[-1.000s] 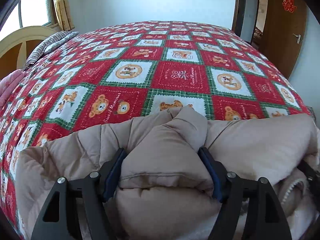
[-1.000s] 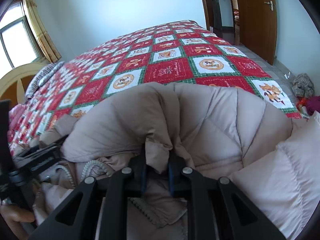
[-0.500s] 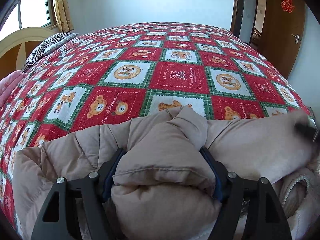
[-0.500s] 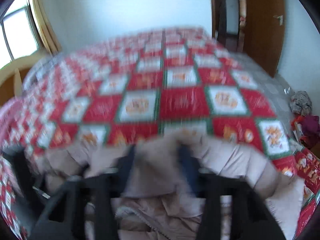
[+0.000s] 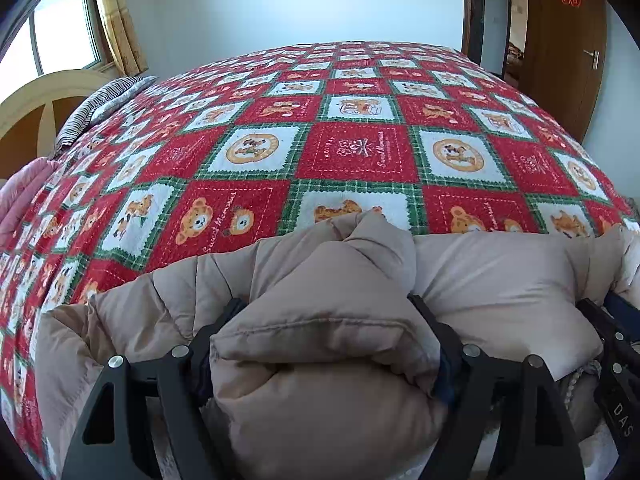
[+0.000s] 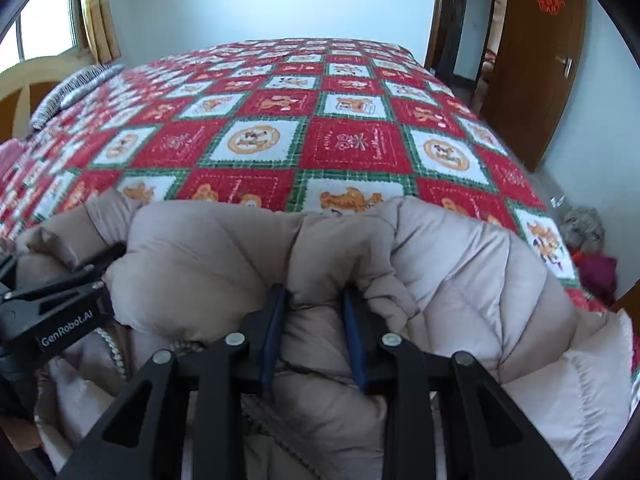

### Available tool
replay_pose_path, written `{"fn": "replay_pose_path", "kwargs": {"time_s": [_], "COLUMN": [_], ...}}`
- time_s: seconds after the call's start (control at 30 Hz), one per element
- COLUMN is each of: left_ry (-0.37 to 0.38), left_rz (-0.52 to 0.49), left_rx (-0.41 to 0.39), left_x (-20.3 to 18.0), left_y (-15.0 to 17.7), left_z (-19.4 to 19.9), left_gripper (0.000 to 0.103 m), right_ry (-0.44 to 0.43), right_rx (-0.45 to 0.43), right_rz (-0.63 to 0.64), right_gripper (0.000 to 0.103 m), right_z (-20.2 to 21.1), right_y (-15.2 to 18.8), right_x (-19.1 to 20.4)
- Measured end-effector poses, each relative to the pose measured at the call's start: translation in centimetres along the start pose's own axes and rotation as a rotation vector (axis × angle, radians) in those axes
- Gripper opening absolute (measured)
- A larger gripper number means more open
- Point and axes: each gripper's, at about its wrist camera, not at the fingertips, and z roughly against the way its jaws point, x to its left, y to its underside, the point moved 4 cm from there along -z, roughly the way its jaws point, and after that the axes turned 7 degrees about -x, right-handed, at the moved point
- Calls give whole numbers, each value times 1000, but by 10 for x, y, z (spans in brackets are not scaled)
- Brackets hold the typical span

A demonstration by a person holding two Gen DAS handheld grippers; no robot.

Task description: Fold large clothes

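A beige puffer coat (image 5: 500,276) lies bunched at the near edge of the bed. My left gripper (image 5: 326,304) has a thick padded fold of it between its pads, which touch the fold on both sides while the jaws are opening. My right gripper (image 6: 314,292) is shut on a narrower fold of the coat (image 6: 460,260), its blue pads pressing in. The left gripper (image 6: 60,300) shows at the left edge of the right wrist view. The right gripper (image 5: 616,340) shows at the right edge of the left wrist view. The coat's pale lining and a cord hang below.
A red, green and white teddy-bear quilt (image 5: 352,152) covers the bed beyond the coat. A striped pillow (image 5: 100,108) and curved headboard (image 5: 40,104) stand at the far left. A brown door (image 5: 568,40) is at the right. Loose clothes (image 6: 588,240) lie on the floor.
The right gripper has swung sideways with a roll and now holds a wider fold than before. It has come into the left wrist view's right edge. The left gripper stays put.
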Motion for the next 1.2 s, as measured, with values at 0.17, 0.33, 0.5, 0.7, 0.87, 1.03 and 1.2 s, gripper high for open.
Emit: {"fn": "replay_pose_path", "kwargs": {"time_s": [0.17, 0.33, 0.5, 0.7, 0.87, 1.03, 1.2], "left_ry": [-20, -34, -24, 121, 120, 48, -1], "left_rz": [-11, -19, -10, 29, 63, -69, -156], "left_rx": [-9, -15, 19, 93, 81, 25, -32], "left_x": [-4, -4, -1, 17, 23, -6, -15], "left_y": [-2, -4, -6, -5, 0, -2, -5], "left_z": [-5, -4, -5, 16, 39, 46, 50], "left_gripper": [81, 82, 85, 85, 85, 85, 85], "right_ry": [-23, 9, 36, -26, -48, -43, -70], "right_rx": [-21, -28, -28, -39, -136, -139, -20], "right_rz": [-38, -9, 19, -57, -151, -164, -154], "right_gripper": [30, 30, 32, 62, 85, 66, 62], "right_z": [-2, -1, 1, 36, 74, 72, 28], "right_y": [1, -1, -3, -8, -13, -33, -35], "right_x": [-6, 0, 2, -11, -22, -17, -14]}}
